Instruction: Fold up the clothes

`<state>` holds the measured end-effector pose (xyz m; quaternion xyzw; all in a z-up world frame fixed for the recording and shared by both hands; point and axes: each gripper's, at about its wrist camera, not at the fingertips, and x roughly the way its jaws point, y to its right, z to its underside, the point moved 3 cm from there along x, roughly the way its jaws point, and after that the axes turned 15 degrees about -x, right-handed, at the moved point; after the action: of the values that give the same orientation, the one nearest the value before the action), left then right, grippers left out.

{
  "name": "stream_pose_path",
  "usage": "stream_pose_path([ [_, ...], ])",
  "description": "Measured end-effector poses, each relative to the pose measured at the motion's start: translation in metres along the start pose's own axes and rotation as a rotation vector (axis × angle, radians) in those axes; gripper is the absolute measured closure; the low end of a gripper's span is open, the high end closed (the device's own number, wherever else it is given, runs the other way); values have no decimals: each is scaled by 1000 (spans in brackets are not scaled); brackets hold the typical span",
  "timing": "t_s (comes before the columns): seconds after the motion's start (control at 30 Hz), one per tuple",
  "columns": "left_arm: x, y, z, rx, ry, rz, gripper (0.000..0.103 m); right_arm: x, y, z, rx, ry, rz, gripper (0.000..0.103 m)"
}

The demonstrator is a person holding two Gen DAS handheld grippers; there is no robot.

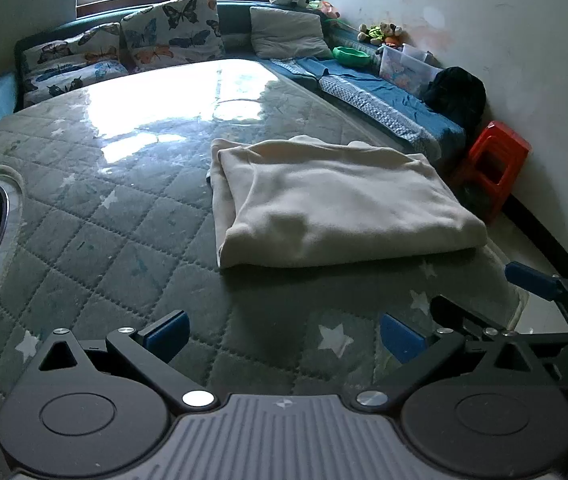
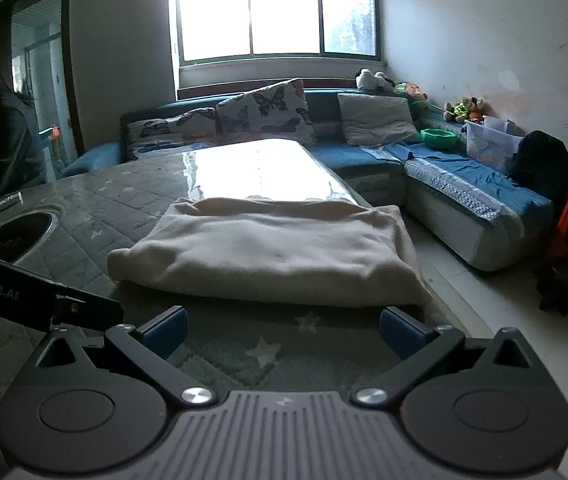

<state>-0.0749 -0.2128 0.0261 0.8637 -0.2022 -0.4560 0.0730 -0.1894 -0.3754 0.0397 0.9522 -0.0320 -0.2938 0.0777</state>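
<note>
A: How far along?
B: The cloth [image 1: 336,204] lies folded on the bench [image 1: 123,240]; the folding looks done.
A: And the tongs?
B: Left tongs [image 1: 281,338] and right tongs [image 2: 281,334] both gape, empty.

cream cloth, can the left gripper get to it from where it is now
Probably yes. The left gripper is open, and only bare quilted table lies between it and the folded cream cloth.
</note>
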Motion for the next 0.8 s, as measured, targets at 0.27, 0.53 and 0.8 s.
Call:
stream_pose_path([
  [0.27,-4,3,5,14,11,-5,0,-6,-3,8,25,-16,12,0],
  [0.53,-5,6,11,28,9,-15,0,-7,-4,12,32,-27,24,0],
  [0.8,-4,7,12,32,5,-24,0,-7,-2,15,45,-29,25,0],
])
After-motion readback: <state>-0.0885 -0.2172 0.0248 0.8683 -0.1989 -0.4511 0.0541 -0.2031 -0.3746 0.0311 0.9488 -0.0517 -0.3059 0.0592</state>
